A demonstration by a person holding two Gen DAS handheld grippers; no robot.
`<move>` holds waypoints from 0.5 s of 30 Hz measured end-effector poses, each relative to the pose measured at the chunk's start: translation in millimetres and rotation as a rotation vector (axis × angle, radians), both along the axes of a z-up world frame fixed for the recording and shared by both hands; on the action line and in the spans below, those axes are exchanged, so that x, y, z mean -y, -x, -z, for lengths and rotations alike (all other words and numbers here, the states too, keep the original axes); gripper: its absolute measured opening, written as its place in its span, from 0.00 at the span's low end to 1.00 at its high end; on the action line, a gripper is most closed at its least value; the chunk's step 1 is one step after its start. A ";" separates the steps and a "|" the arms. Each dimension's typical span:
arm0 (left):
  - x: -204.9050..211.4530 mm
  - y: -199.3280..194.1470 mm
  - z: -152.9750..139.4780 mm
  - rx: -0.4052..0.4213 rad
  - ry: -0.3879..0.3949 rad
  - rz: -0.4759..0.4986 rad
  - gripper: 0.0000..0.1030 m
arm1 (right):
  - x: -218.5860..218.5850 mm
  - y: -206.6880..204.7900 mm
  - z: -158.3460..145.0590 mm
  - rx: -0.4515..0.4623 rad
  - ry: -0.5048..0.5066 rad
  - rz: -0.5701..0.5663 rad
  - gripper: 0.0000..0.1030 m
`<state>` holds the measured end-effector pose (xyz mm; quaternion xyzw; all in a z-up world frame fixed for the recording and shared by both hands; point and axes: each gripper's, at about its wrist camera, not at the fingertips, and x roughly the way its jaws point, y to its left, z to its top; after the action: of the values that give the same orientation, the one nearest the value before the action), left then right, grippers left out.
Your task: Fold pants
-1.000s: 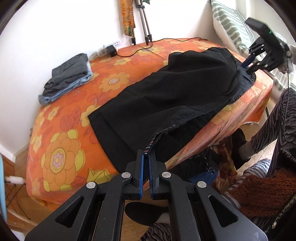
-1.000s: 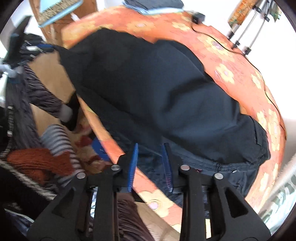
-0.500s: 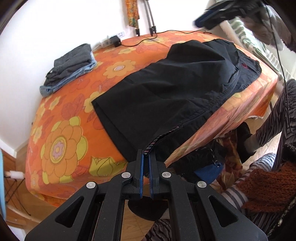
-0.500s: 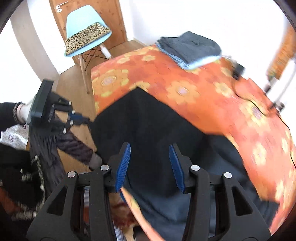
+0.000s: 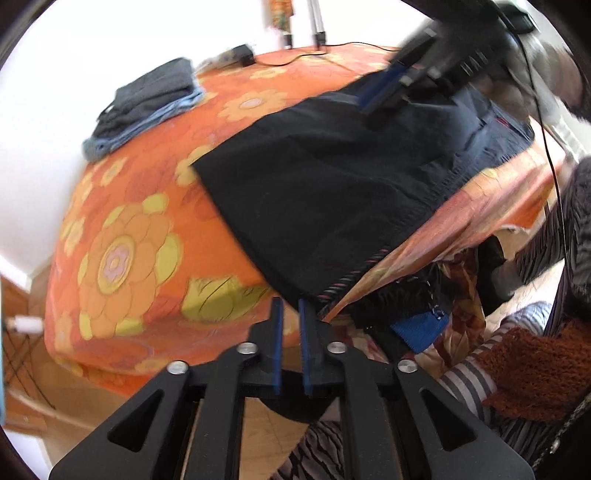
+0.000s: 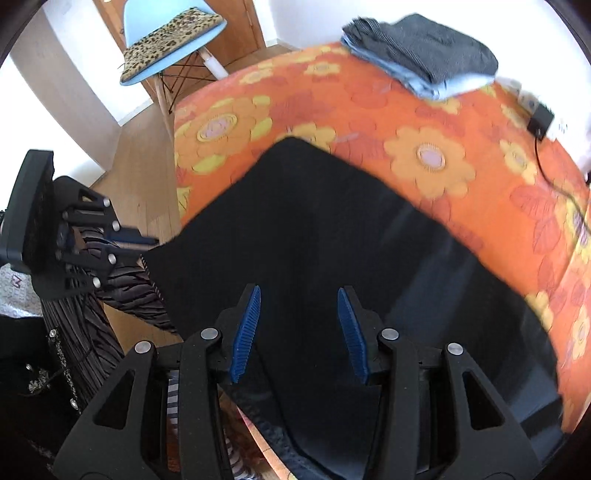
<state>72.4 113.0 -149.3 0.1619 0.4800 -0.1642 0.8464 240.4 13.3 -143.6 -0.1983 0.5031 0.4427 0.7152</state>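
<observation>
Black pants [image 5: 351,177] lie folded lengthwise on the orange flowered table cover [image 5: 122,251], their leg hem at the near edge. My left gripper [image 5: 290,306] sits just in front of the hem corner, jaws slightly parted with nothing between them. In the right wrist view the pants [image 6: 332,236] fill the middle. My right gripper [image 6: 299,295] is wide open, hovering over the cloth. It also shows in the left wrist view [image 5: 384,92], above the far part of the pants. The left gripper shows at the left of the right wrist view [image 6: 147,240].
A stack of folded grey and blue clothes [image 5: 144,107] lies at the table's far corner, next to a charger and cable [image 5: 243,57]. A blue chair with a leopard cushion [image 6: 170,33] stands on the wooden floor. A pile of clothes [image 5: 424,314] lies below the table edge.
My left gripper has let go of the hem corner and drawn back slightly, jaws parted. My right gripper left the waistband, opened wider and swung over the middle of the pants.
</observation>
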 end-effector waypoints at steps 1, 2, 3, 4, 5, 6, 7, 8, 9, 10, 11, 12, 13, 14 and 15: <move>-4.1 1.5 -3.0 -0.005 0.008 -0.016 0.18 | 2.6 -0.1 3.3 -0.006 -0.002 0.011 0.44; -9.6 3.6 -9.0 -0.001 0.021 -0.035 0.20 | 5.6 -0.1 5.8 -0.008 -0.002 0.019 0.44; -12.4 4.3 -12.4 0.002 0.026 -0.045 0.20 | 8.9 0.0 8.4 -0.008 -0.006 0.028 0.44; -15.4 4.2 -20.2 0.014 0.033 -0.058 0.20 | 12.3 0.2 9.4 -0.011 -0.012 0.035 0.44; -15.5 3.0 -25.4 0.026 0.036 -0.063 0.20 | 17.7 0.5 8.2 -0.011 -0.027 0.047 0.44; -14.7 0.7 -30.4 0.035 0.040 -0.063 0.20 | 23.3 0.0 6.2 -0.007 -0.043 0.062 0.44; -12.4 -3.0 -36.3 0.045 0.048 -0.060 0.20 | 31.4 -0.8 2.1 -0.003 -0.064 0.085 0.44; -7.8 -8.6 -43.3 0.062 0.060 -0.055 0.20 | 43.5 -1.8 -5.0 0.000 -0.096 0.115 0.44; -5.6 -13.4 -46.1 0.068 0.070 -0.050 0.20 | 53.2 -2.3 -11.9 0.007 -0.119 0.145 0.44; 1.6 -21.1 -51.6 0.075 0.092 -0.038 0.20 | 69.2 -3.6 -20.1 0.018 -0.145 0.185 0.44; 6.9 -27.1 -54.6 0.076 0.104 -0.026 0.20 | 83.7 -4.0 -26.8 0.028 -0.165 0.218 0.44; 13.7 -32.7 -57.1 0.077 0.114 -0.008 0.20 | 102.5 -4.2 -35.1 0.042 -0.186 0.261 0.44; 25.9 -40.4 -60.0 0.087 0.119 0.019 0.21 | 118.9 -4.2 -41.1 0.058 -0.196 0.299 0.44; 33.9 -45.5 -61.7 0.094 0.123 0.036 0.23 | 141.1 -3.4 -47.8 0.082 -0.200 0.353 0.44; 42.3 -50.5 -63.2 0.098 0.132 0.053 0.25 | 156.0 -2.6 -52.8 0.102 -0.195 0.393 0.44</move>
<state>123.0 70.7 -86.0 0.1264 0.4217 -0.2096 0.8731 243.0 -142.7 -90.7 -0.0485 0.4499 0.3310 0.8281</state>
